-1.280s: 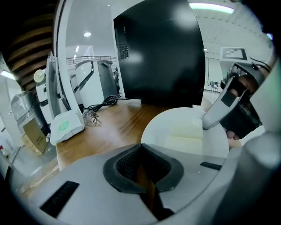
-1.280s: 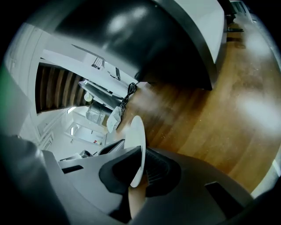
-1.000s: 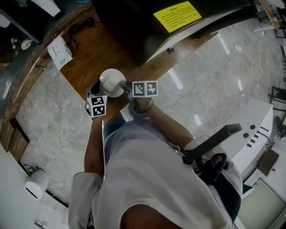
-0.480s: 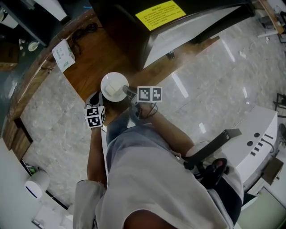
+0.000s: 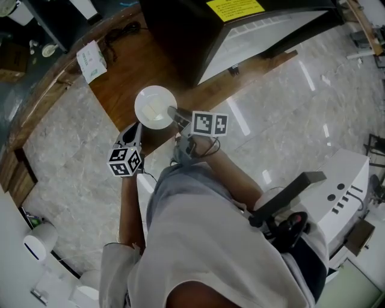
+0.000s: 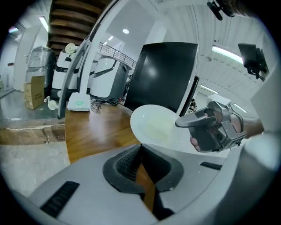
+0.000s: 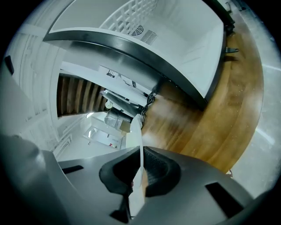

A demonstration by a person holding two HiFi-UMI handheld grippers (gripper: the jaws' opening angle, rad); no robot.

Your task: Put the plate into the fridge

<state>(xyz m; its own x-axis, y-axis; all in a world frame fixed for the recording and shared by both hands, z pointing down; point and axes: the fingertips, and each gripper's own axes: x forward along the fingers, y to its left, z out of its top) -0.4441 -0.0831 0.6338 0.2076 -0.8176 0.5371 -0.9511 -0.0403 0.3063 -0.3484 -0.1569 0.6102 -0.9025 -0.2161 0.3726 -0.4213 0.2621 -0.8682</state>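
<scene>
One person in a white shirt stands on the pale stone floor and holds two tongs, each with one marker cube. The left tongs have their pads together at the tips with nothing between them, and they sit just beside the plate, below its near rim. The right tongs are clamped on the thin edge of the single white plate, gripping it at the right rim. The plate hangs roughly face up over the near edge of the curved wooden counter, in front of the fridge and outside it. Farther back on the counter stands one black fridge with one yellow label on top and its white inside showing. One white pack lies at the counter's far left, well apart from the plate.
</scene>
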